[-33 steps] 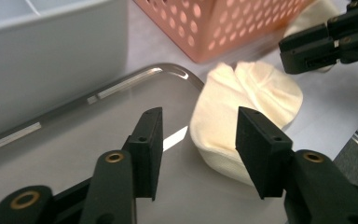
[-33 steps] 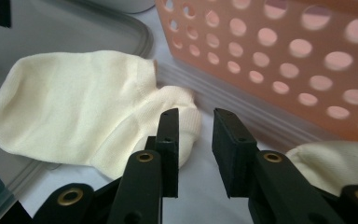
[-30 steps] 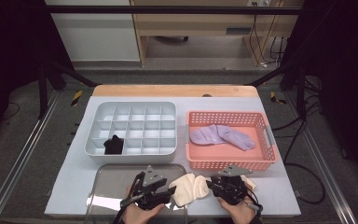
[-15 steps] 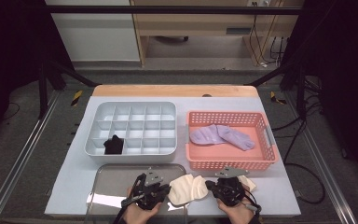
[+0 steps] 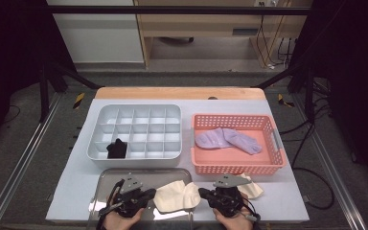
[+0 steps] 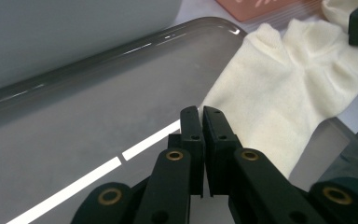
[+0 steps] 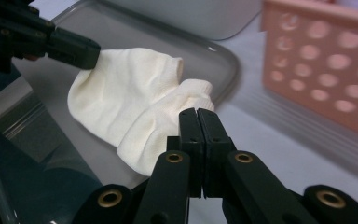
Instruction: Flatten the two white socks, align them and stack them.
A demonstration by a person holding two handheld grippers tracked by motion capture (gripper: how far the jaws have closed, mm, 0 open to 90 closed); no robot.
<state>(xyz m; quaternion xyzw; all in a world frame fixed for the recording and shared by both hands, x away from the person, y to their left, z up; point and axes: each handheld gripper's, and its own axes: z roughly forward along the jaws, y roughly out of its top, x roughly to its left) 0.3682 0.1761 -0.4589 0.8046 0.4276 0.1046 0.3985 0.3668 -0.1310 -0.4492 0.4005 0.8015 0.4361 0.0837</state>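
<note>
A cream sock [image 5: 175,196] lies stretched between my two grippers, half on the metal tray [image 5: 105,179] at the table's front edge. My left gripper [image 5: 152,193] is shut on the sock's left end [image 6: 279,93], its jaws [image 6: 200,112] pressed together at the fabric's edge. My right gripper [image 5: 202,192] pinches the cuff [image 7: 196,91], jaws together [image 7: 196,112]. The right gripper view has the left gripper [image 7: 95,51] at the sock's far end. A second cream sock [image 5: 253,188] lies to the right of my right gripper.
A grey divided box [image 5: 139,132] behind the tray holds a black item [image 5: 117,149] in a front-left cell. A pink basket [image 5: 273,163] at the right contains two purple socks [image 5: 227,140]. The table's front edge is right under my hands.
Both grippers have closed on the cream sock's ends. The sock and the left gripper have shifted left, further onto the tray; the right gripper has come slightly left too.
</note>
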